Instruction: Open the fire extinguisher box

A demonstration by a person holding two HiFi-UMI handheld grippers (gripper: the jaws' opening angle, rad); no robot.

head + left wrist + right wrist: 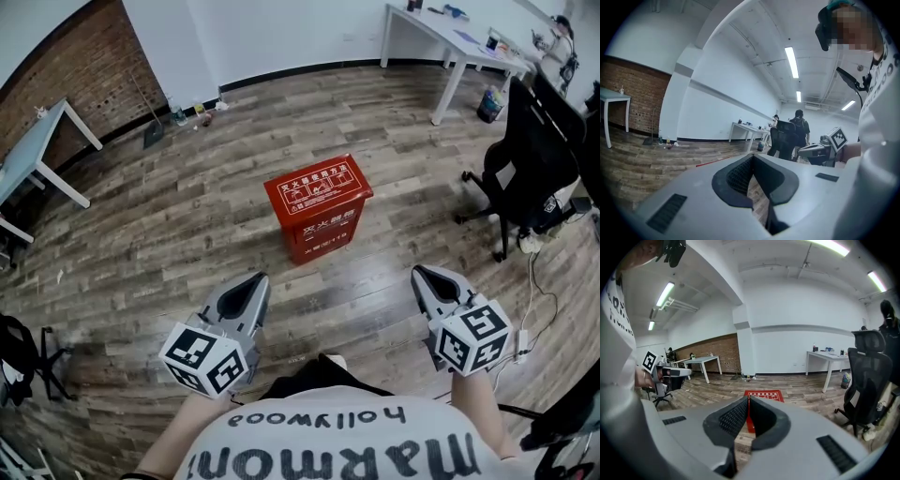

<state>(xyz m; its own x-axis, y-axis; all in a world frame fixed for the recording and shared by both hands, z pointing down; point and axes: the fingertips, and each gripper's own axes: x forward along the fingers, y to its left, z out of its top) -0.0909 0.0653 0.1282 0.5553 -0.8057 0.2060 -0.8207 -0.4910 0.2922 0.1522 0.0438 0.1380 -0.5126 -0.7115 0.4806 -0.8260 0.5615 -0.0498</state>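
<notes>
Wood-plank floor [122, 244] in an office room, with a brick wall [56, 75] far left and a pale table [37, 141] in front of it. Left gripper [259, 278] sits low in the head view. Its jaws are pressed together with nothing in them, and its own view shows only floor past the tips. Red fire extinguisher box [317, 206] stands on the floor mid-frame, ahead of both grippers and well apart from them. Its lid lies flat, so I read it as unopened. Right gripper [418, 271] is likewise closed tight and empty, and its own view points toward the box. Black office chair [530, 159] and white desk [441, 33] on the right. I judge the task barely begun: no contact yet. Left to do: close in, find the lid edge or latch (can't make it out), lift the lid.
</notes>
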